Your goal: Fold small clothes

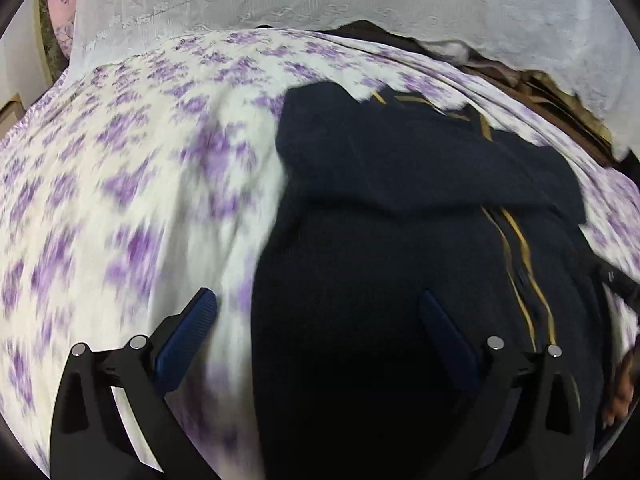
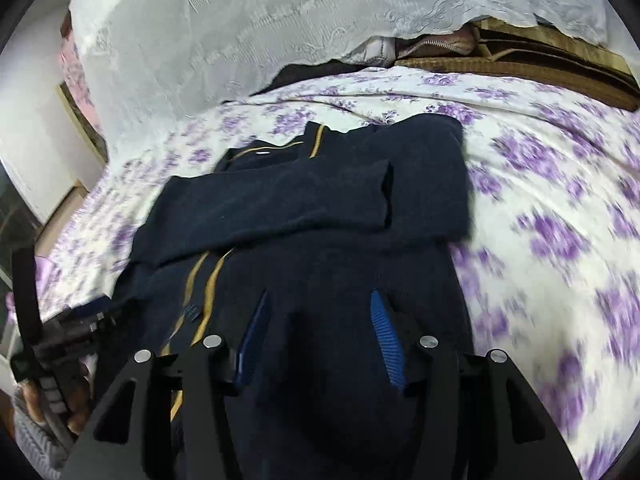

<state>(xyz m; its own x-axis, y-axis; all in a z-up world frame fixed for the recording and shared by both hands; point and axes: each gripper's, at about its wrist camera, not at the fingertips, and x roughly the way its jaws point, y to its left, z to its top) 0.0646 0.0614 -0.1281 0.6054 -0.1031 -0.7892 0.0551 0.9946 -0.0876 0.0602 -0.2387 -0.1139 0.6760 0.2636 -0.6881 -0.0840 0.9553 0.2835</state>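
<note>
Both wrist views tilt down, close — sharing the navy garment (image 1: 400, 208).

Motion blur smears the purple flowers of the bedsheet (image 1: 132, 184), most heavily toward the near edges of both wrist views. The lower part of the navy garment (image 2: 320, 208) sinks into dark shadow between the fingers, so its hem cannot be made out. Under the lace cloth (image 2: 240, 32), some brown things, perhaps folded fabric, are half hidden.

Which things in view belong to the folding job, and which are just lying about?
Job: dark navy knit garment with mustard stripes; left gripper; right gripper.
Lying about: purple-flowered white bedsheet; white lace cloth; brown woven mat.
</note>
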